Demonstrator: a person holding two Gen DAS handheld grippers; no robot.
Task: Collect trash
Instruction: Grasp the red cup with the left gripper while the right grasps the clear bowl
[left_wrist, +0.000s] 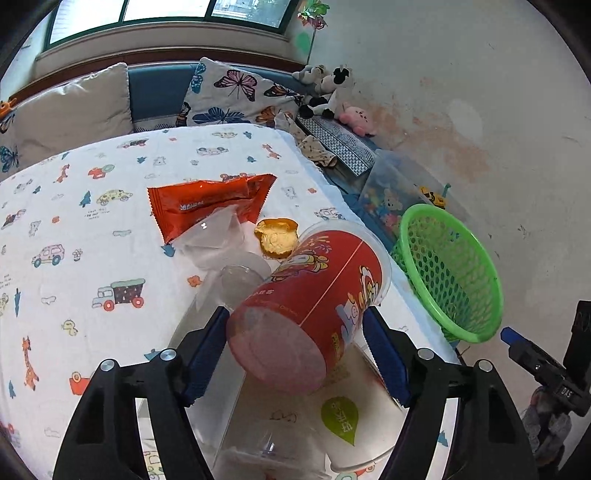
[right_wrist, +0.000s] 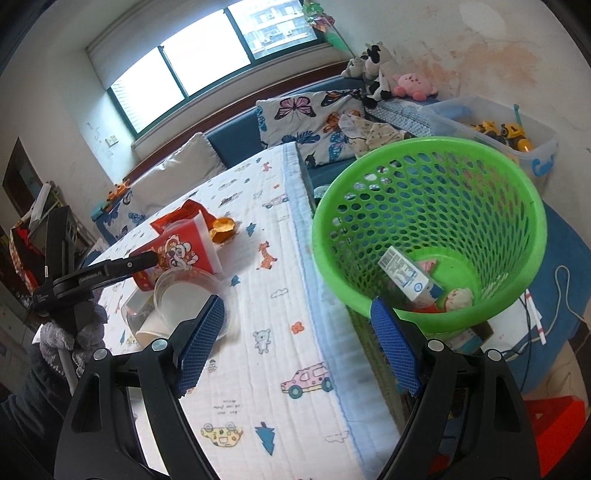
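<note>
The left gripper (left_wrist: 295, 354) is clamped on a red printed cup (left_wrist: 314, 306), its blue pads (left_wrist: 205, 354) pressed to either side of the tilted body, base toward the camera and clear rim pointing away. Below the cup, a white paper cup (left_wrist: 354, 424) with a green leaf mark and a clear plastic cup (left_wrist: 266, 446) are cut off by the lower edge of the left wrist view, and their outlines blur into each other, so how they sit is hard to tell. Ahead of the claw lie a clear plastic lid or tray (left_wrist: 218, 240), partly hidden behind the red cup, a bitten yellow pastry (left_wrist: 277, 236), and beyond these an orange-red wrapper (left_wrist: 210, 203). All rest on a table (left_wrist: 74, 221) covered with a cartoon-print cloth. To the claw's right, past the table edge, stands a green mesh basket (left_wrist: 454, 273), its bottom out of sight in this view. The right gripper (right_wrist: 295, 343) stands with its jaws spread apart and nothing between them, over the table's near corner, the table edge running between its fingers. Just ahead and to its right the basket (right_wrist: 428, 177) opens toward it, holding a small carton (right_wrist: 406, 277) and crumpled scraps (right_wrist: 458, 299) too small to identify. Bare cloth lies directly ahead of the right claw.
</note>
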